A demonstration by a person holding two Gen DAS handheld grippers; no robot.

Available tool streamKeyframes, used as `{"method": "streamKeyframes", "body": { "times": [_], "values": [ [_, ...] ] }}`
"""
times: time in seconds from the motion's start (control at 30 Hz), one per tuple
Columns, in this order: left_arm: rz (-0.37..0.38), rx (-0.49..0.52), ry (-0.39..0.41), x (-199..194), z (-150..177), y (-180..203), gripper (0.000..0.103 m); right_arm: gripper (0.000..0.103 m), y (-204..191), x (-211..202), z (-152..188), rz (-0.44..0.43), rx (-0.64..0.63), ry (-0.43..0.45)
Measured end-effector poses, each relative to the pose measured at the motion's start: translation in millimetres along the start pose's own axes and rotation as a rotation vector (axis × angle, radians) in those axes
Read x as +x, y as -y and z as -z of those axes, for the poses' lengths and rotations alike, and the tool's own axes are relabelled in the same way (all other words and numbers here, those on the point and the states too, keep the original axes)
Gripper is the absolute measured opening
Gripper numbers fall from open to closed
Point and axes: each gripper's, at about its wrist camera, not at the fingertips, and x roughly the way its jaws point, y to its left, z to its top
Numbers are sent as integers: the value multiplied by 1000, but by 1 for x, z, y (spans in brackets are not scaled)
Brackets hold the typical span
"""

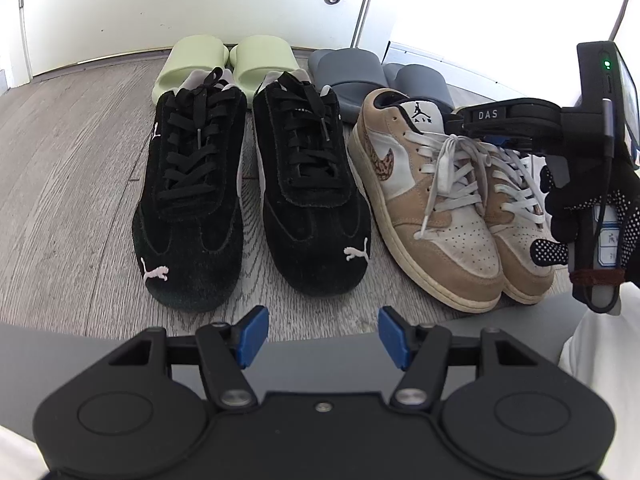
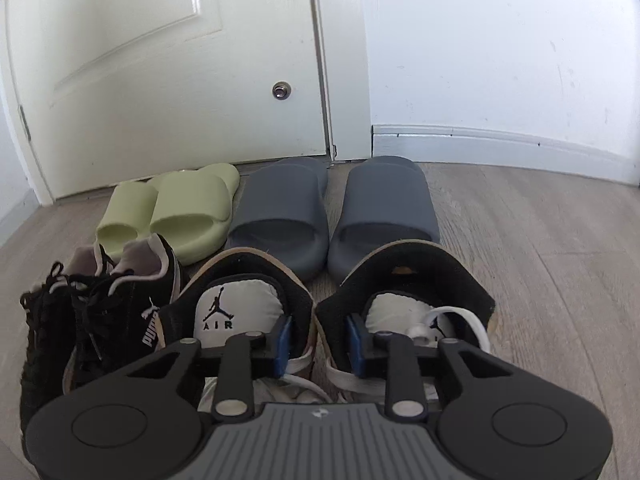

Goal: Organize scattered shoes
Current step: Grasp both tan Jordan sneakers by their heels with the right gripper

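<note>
A pair of tan and white sneakers stands side by side on the wood floor, toes toward me in the left wrist view. My right gripper reaches into them from above, one finger in each shoe's opening. Its blue pads pinch the two inner collars together, so it is shut on the tan sneakers. A gloved hand holds it at the right. My left gripper hangs open in front of the black suede sneakers, with nothing between its fingers.
Green slides and grey slides sit in a row behind the sneakers, against a white door and a baseboard. Bare wood floor lies to the left of the black pair and to the right of the tan pair.
</note>
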Motion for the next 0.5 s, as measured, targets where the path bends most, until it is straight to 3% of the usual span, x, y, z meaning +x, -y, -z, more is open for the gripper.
{"method": "streamKeyframes", "body": {
  "times": [0.23,0.5],
  "values": [
    [-2,22,7,-2,0,4,62,29,1,-4,0,-17,35,2],
    [-8,4,11,-2,-1,1,62,33,-10,-6,1,35,-40,13]
  ]
}}
